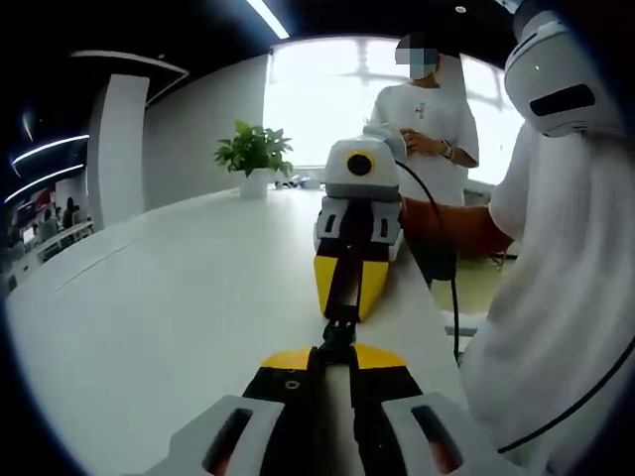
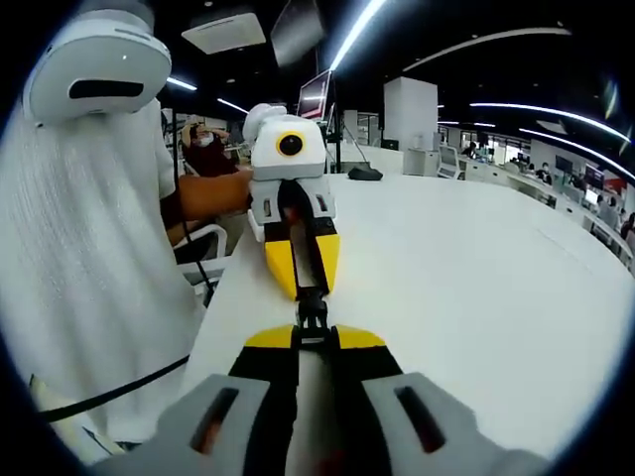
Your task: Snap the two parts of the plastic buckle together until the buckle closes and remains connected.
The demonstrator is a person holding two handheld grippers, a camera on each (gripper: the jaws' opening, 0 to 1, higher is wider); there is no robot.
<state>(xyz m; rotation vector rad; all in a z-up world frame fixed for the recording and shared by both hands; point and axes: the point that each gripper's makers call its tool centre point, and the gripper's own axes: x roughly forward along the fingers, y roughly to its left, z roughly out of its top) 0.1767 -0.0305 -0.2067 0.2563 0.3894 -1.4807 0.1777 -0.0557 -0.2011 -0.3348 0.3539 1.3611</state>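
White bench [image 1: 179, 317] is spreading out under both grippers in an open office with ceiling light strips; a potted plant [image 1: 254, 157] is sitting at its far end, well beyond the jaws in the left gripper view, and a person in a white shirt [image 1: 427, 119] is standing past it by the bright window. Another white sleeve [image 1: 566, 288] is filling the right side of that view.

Both grippers are facing each other tip to tip above the bench. In the left gripper view, the left gripper [image 1: 332, 369] is rising from the bottom with its yellow-and-black jaws clenched on the near end of the buckle [image 1: 338, 330], while the right gripper [image 1: 344, 302] is pointing back toward the camera and gripping the far end. In the right gripper view the arrangement is mirrored: the right gripper [image 2: 316, 342] is clamping the buckle [image 2: 312, 309] at its near end and the left gripper [image 2: 303, 283] is holding the other.

The buckle, dark and slim, is sitting right between the two sets of jaw tips, its long axis running straight along the line of the jaws, one end pointing into each gripper. Whether its two parts are fully latched is too small to tell.
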